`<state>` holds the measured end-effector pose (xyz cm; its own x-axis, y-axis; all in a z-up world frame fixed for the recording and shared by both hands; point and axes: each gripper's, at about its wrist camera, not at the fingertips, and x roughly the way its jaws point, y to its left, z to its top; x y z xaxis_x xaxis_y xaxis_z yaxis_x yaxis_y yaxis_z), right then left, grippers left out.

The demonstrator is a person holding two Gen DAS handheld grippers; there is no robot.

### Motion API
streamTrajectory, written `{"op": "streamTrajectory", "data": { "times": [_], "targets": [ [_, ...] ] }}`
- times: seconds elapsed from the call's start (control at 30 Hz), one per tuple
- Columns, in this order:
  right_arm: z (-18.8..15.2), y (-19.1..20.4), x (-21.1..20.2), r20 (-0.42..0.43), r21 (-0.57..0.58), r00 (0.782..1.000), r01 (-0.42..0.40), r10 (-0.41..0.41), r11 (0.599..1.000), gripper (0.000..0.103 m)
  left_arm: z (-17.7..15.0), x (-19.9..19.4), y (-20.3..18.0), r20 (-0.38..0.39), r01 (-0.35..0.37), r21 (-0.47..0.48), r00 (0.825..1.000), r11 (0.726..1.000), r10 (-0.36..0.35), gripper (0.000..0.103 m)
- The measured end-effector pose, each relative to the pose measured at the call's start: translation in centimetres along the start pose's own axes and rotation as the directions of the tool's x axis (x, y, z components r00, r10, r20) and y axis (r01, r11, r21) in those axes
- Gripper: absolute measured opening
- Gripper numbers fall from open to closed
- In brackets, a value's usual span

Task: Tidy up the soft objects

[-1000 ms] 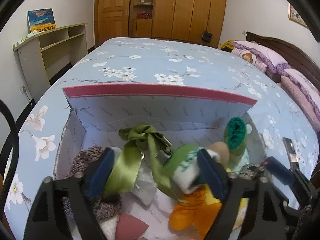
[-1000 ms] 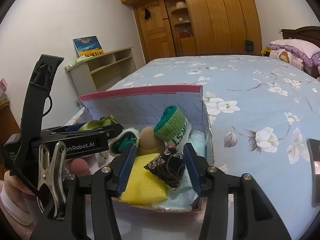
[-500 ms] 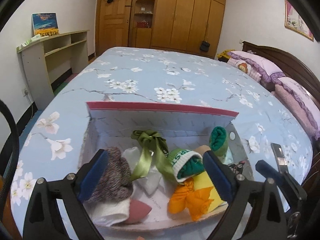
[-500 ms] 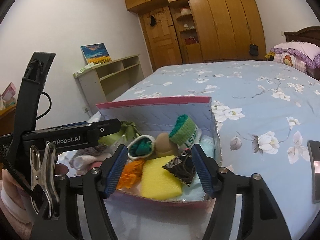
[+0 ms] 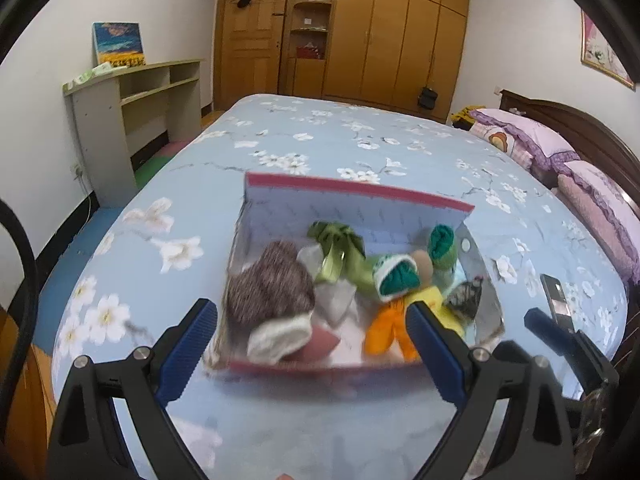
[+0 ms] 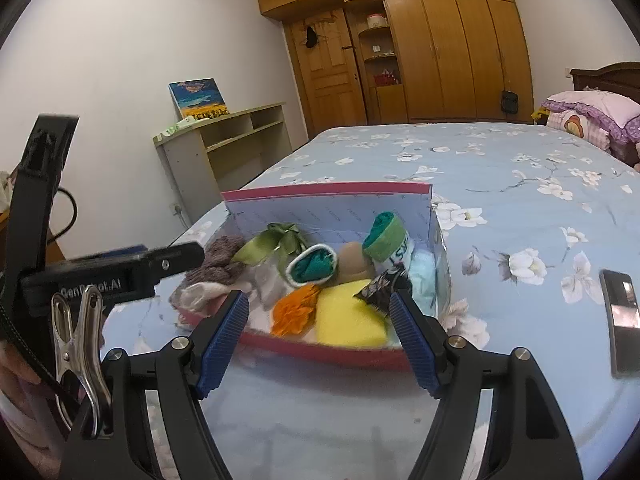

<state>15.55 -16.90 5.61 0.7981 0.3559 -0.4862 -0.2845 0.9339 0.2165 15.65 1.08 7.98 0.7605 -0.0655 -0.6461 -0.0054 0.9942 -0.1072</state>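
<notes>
Soft objects fill the open red-rimmed box (image 6: 320,350), which sits on the floral bedspread (image 6: 520,208). Left gripper (image 5: 316,354) and right gripper (image 6: 320,336) hover just in front of the box, jaws spread wide and holding nothing. Contents by size: grey knit item (image 5: 268,288), yellow sponge (image 6: 348,314), green ribbon (image 6: 276,242), orange cloth (image 5: 388,330).

A home bedroom: floral-sheeted bed (image 6: 500,168), pillows (image 5: 528,136), wooden wardrobe (image 6: 440,56).
</notes>
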Motion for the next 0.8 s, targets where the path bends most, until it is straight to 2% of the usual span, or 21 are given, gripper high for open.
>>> {"op": "streamTrajectory", "data": {
  "times": [0.13,0.33,0.53,0.67,0.8],
  "targets": [
    [-0.9,0.7,-0.9,-0.011,0.008,1.0,0.012,-0.012,1.0,0.075,-1.9,-0.9,0.2,-0.017,-0.006,0.002,1.0,1.0,0.006,0.098],
    [-3.2,1.5,-0.6,-0.08,0.009,0.996,0.037,-0.037,0.999,0.075,-5.3,-1.4,0.4,-0.037,-0.028,0.012,0.999,1.0,0.028,0.098],
    [-5.0,1.7,0.2,-0.129,-0.018,0.987,0.09,-0.091,0.996,0.075,-8.3,0.3,0.4,-0.094,-0.037,-0.001,0.995,0.999,0.037,0.098],
    [-5.9,1.3,1.2,-0.166,-0.019,0.979,0.116,-0.117,0.993,0.075,-9.1,1.9,0.5,-0.124,-0.033,-0.014,0.992,0.999,0.031,0.097],
    [-6.6,0.6,2.0,-0.191,-0.019,0.971,0.14,-0.141,0.99,0.075,-9.5,2.7,0.3,-0.125,-0.059,0.011,0.99,0.998,0.06,0.097]
  ]
}}
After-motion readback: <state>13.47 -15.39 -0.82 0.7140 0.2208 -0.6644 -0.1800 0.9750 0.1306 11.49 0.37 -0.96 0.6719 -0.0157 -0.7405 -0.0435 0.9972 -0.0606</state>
